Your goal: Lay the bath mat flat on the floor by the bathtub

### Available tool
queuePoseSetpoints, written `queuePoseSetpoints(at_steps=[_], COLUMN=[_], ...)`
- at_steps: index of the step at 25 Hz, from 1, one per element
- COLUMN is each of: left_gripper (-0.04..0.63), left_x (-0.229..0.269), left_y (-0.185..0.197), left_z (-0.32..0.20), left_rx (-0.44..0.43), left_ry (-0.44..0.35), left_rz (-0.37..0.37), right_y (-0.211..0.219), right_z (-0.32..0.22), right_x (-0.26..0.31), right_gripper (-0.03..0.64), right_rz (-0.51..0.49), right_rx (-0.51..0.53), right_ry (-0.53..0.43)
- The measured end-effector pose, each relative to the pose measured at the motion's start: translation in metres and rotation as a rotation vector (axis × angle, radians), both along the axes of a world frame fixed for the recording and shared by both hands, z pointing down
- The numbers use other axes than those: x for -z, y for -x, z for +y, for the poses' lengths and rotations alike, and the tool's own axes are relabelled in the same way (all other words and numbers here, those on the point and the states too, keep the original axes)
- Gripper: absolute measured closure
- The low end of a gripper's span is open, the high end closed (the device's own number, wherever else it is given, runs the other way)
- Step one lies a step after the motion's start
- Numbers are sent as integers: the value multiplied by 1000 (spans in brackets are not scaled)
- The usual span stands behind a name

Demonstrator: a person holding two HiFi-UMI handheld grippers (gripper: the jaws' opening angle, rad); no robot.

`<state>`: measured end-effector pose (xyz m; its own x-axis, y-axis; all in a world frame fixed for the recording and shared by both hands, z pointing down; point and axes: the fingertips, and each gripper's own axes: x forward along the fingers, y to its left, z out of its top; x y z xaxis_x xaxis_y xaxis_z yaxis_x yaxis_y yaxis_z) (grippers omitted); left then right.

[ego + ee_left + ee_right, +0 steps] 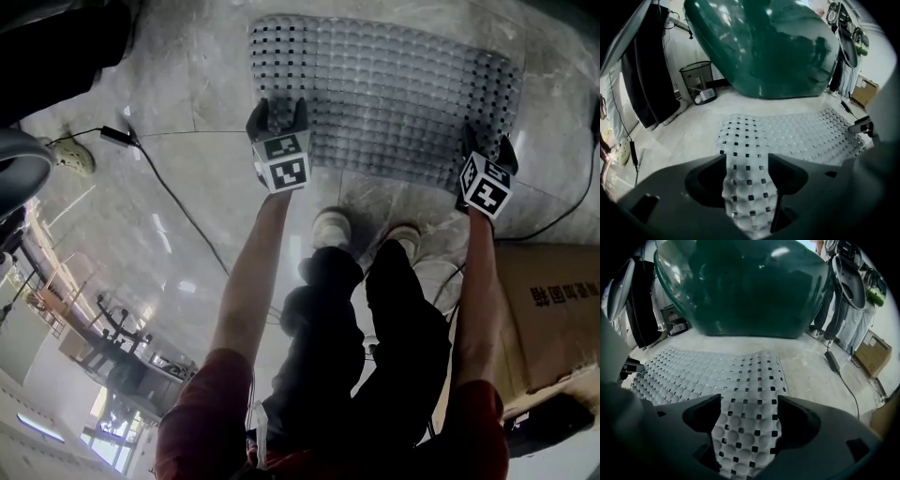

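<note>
Both arms stretch down, left claw (277, 116) and right claw (487, 150) released, jaws apart astride the near edge of the bath mat (394, 84) lying on the floor (178, 112) at upper centre, bathtub (759, 47) beyond, cardboard box (553, 319) lower right.

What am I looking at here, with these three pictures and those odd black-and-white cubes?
There is no robot. A person holds a hand-held gripper in each hand, and the marker cubes are part of those grippers. The top-down picture comes from a camera on the person's head. It shows the left gripper and the right gripper at the near edge of a perforated grey bath mat, spread on the pale floor. The other two pictures look along each gripper's own fingers toward a dark green bathtub just beyond the mat. In both, the fingers stand apart with the mat's edge between them, so nothing seems gripped. A cardboard box stands at the person's right.
</note>
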<state>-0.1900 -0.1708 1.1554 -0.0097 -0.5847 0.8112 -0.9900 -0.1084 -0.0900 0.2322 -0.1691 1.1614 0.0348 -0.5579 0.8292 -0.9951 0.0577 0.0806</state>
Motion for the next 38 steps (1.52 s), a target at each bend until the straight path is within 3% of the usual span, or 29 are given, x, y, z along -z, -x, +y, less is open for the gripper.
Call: queuePoseSetpoints(at_steps=[4,9,17,27,38], left_gripper=[334,334,334,334,334], left_x=[20,48,139,288,503], left_y=[-11,-28,-50,-85,-118], left_z=[-9,-7,-10,-6,-16], left_rx=[-6,-56,-79,-92,-137], left_ry=[-12,-27,-74,-151,-338], left_rz=[21,45,85,149,181], right_y=[8,18,35,46,60], right_z=[-6,-7,-15,-6,-5], right_x=[16,52,142,290,503], right_gripper=[250,250,250,250,250], right_rz=[-19,-53,-114,-152,-205], right_rx=[14,5,31,64,67], right_ry=[-5,-91,-153,-241,-431])
